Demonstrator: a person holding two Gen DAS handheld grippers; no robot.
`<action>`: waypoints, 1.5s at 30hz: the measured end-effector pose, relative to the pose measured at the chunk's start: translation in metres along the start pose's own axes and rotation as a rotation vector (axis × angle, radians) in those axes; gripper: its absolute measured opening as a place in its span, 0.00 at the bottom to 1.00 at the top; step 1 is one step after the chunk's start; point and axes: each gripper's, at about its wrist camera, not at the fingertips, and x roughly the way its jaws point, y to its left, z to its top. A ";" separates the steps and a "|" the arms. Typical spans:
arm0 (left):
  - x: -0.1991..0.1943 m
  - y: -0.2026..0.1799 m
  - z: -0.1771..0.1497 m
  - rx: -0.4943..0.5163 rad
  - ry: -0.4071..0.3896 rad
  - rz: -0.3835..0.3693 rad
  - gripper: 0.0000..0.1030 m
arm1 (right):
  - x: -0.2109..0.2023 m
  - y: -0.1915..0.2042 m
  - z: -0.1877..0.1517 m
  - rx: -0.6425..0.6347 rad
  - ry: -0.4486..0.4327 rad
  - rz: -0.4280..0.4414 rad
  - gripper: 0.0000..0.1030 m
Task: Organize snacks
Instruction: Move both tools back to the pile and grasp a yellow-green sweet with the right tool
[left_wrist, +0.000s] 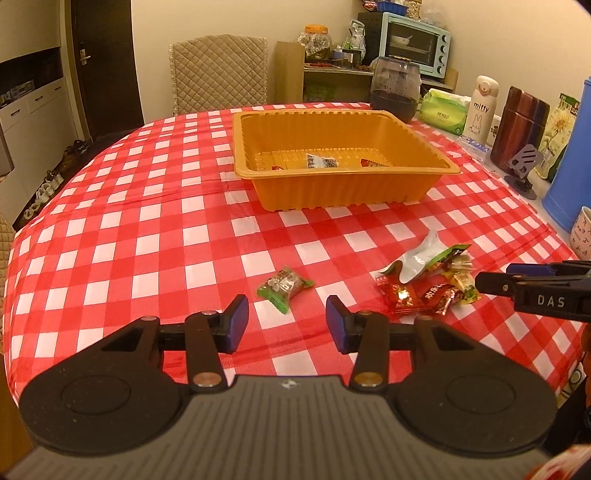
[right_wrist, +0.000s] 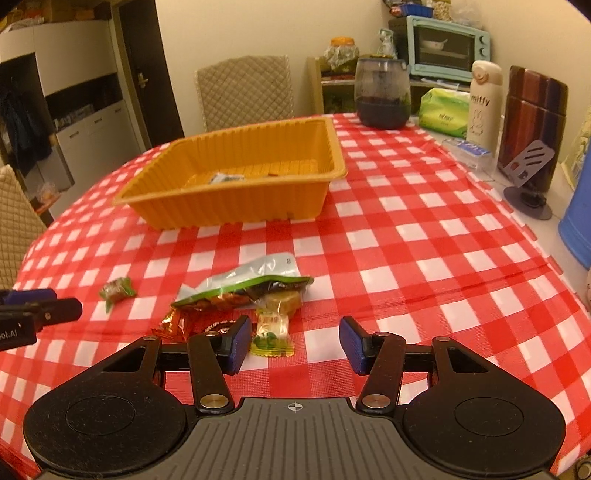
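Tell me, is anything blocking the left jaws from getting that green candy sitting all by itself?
No. The left gripper has open jaws and only bare tablecloth lies between it and the green candy. The snack pile sits off to the side, apart from it.

Quilted chair, dark door, cream walls.

Table, red-and-white checked cloth. On it: orange tray; lone green sweet; snack heap with open pouch; dark jar; tissue pack; white flask; brown canister.
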 end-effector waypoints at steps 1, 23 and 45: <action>0.002 0.000 0.001 0.002 0.001 0.002 0.41 | 0.003 0.001 0.000 -0.003 0.005 0.002 0.52; 0.049 0.006 0.010 0.134 0.039 0.006 0.44 | 0.020 0.009 -0.003 -0.064 0.059 -0.036 0.22; 0.053 -0.008 0.008 0.125 0.061 -0.039 0.19 | 0.002 -0.001 0.001 0.003 0.014 -0.055 0.22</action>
